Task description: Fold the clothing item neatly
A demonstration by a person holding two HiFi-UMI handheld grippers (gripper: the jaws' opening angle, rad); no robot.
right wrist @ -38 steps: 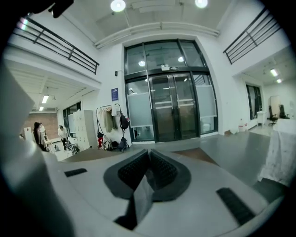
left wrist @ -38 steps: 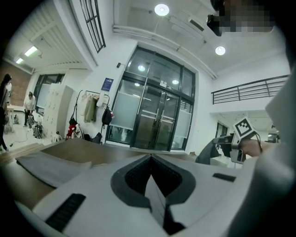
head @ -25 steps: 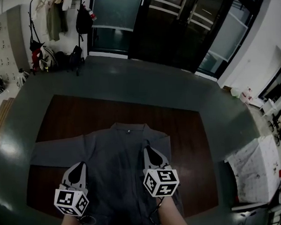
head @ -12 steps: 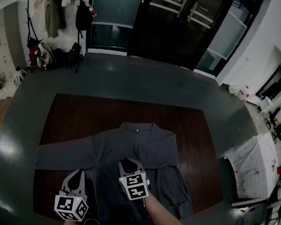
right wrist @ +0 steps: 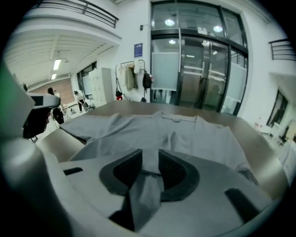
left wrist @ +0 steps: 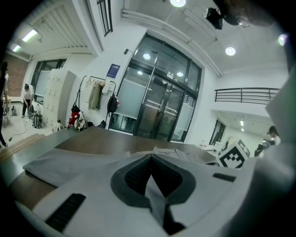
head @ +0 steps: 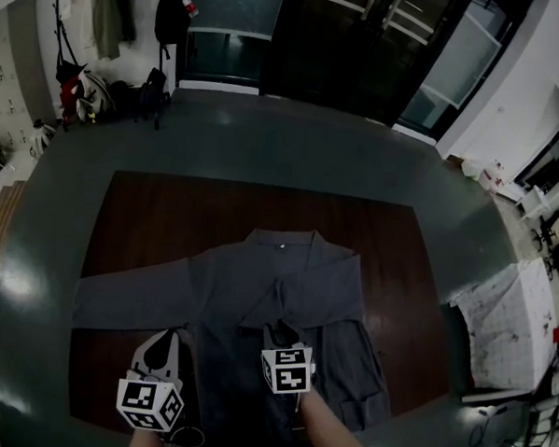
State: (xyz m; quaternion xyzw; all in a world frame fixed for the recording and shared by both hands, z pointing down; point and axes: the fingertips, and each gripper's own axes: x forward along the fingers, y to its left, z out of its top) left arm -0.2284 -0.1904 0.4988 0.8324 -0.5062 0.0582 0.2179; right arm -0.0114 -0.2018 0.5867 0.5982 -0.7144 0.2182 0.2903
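A grey collared shirt (head: 306, 277) lies front-up on the dark brown table (head: 148, 220). Its left sleeve (head: 124, 296) is spread out flat. The right sleeve (head: 307, 296) is folded diagonally across the chest. My right gripper (head: 282, 333) sits at that sleeve's end. Its jaws have just been opening, and the grey cuff (right wrist: 149, 173) lies loosely in the gap of the right gripper (right wrist: 150, 159). My left gripper (head: 173, 340) is at the shirt's lower left edge. In its own view the left gripper (left wrist: 150, 162) is shut, with a strip of grey cloth (left wrist: 155, 192) pinched between the pads.
Grey floor surrounds the table. A coat rack with bags (head: 111, 49) stands far left, and dark glass doors (head: 344, 37) are behind the table. A white covered surface (head: 509, 327) lies at the right. The table's near edge is just below both grippers.
The right gripper came down to the shirt's middle and laid the right sleeve across the chest, and its jaws parted. The left gripper sank slightly, still shut on the cloth.
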